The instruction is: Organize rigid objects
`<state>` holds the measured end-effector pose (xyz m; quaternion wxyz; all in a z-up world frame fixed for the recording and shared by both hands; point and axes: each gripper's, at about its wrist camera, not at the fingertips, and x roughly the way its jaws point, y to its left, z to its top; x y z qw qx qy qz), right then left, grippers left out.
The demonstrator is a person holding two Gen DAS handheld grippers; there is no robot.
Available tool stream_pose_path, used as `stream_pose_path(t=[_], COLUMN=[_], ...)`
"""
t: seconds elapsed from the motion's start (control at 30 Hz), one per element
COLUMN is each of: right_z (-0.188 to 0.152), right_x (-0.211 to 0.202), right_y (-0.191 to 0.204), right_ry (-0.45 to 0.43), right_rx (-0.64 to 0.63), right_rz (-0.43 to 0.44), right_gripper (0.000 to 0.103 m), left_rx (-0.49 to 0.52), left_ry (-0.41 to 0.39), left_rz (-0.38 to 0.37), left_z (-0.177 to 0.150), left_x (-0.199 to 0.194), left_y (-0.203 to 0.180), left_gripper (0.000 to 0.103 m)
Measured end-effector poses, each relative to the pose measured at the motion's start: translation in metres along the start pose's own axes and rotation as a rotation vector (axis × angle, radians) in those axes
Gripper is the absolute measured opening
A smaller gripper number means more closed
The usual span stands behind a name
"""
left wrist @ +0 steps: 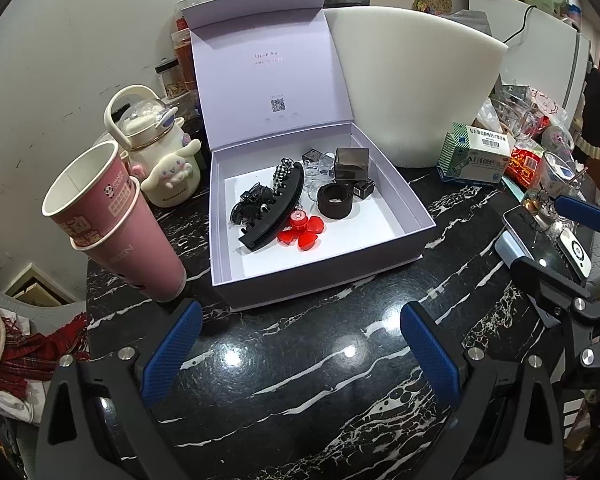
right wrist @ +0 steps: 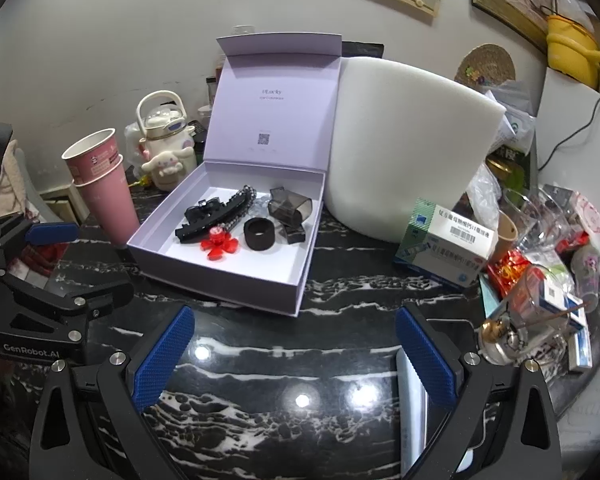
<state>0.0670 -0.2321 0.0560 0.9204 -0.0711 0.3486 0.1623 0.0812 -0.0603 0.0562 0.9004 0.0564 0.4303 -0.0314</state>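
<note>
Two grippers, left [left wrist: 300, 356] and right [right wrist: 294, 360], hang over the bare black marble table [left wrist: 320, 400], both spread wide and holding nothing. Just beyond, the lilac box [left wrist: 396, 196] sits with its lid [left wrist: 268, 68] propped upright; inside lie a black hair clip [left wrist: 276, 208], red flower charm [left wrist: 302, 232], black ring [left wrist: 334, 200] and smoky square case [left wrist: 351, 162]; some clear pieces behind, hard to identify. Judged: sorting looks nearly done, next step likely closing the lid or fetching another piece. Approach room is good in front; pink cups [left wrist: 112, 220] crowd the box's left, white foam block [left wrist: 412, 84] its right rear, medicine carton [right wrist: 444, 248] further right.
</note>
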Motion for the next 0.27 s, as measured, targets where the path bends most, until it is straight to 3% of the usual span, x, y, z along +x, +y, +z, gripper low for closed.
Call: stream_pose_path(t=[0.27], right_z=[0.0007], right_x=[0.0019], right_y=[-0.0010], right_ry=[0.001], right_rx=[0.002], right_rz=[0.001], right_gripper=[0.102], left_rx=[-0.011], left_ry=[0.003], left_rz=[0.000], left_z=[-0.0008], left_x=[0.0025], left_y=[0.0041], left_gripper=[0.101])
